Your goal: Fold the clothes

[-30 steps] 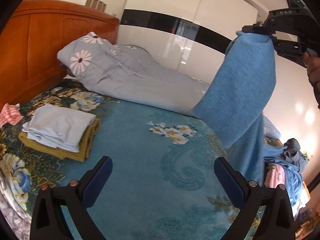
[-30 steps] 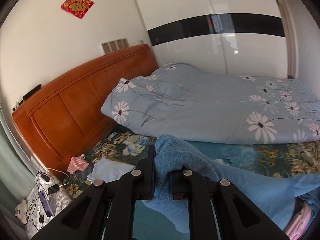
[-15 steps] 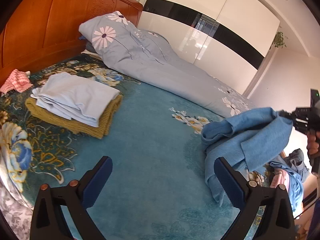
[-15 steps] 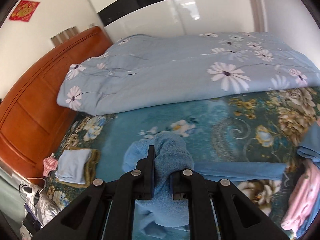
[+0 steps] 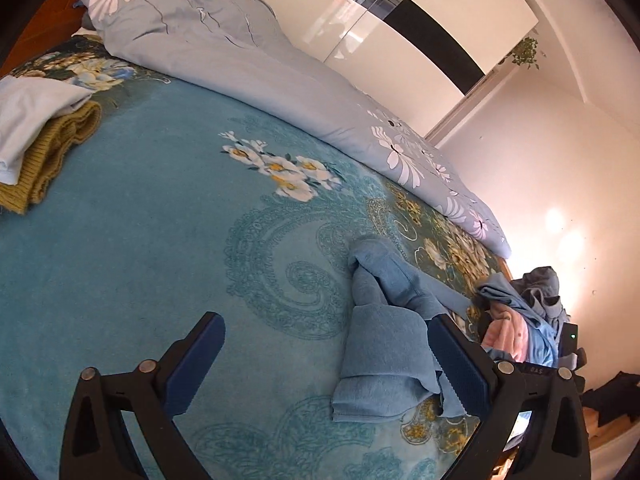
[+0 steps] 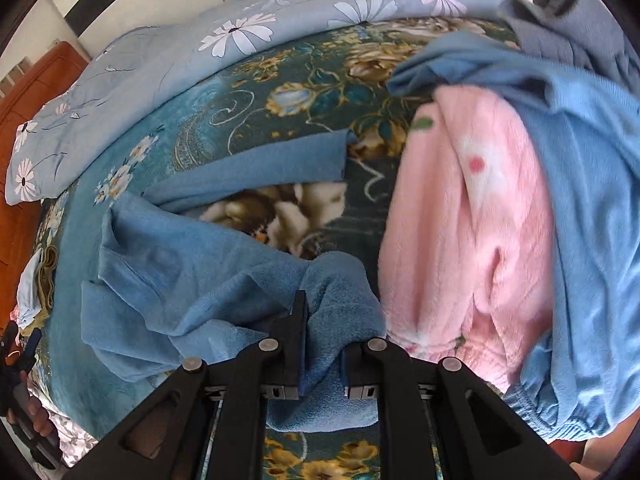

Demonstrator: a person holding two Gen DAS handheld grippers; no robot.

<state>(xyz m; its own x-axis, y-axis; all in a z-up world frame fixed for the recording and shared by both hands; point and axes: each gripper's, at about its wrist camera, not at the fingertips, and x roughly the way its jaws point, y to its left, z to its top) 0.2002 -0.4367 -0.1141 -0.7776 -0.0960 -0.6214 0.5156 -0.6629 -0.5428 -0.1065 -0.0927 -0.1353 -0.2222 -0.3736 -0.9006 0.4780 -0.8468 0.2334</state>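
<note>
A blue terry garment lies crumpled on the teal floral bedspread, one sleeve stretched toward the clothes pile. My right gripper points steeply down at it. A bunched fold still fills the narrow gap between its jaws, which are opening. My left gripper is open low over the bedspread with nothing between its fingers. Its right finger lies against the garment's near edge.
A folded pale-blue piece tops an olive knit at the far left. Unfolded clothes sit at the bed's right end: pink fleece, light blue, grey. A daisy-print duvet runs along the back.
The right gripper came down from high, carrying the blue garment, which hung in the air and now lies bunched on the bed. The left gripper dropped lower and moved right, toward the garment.
</note>
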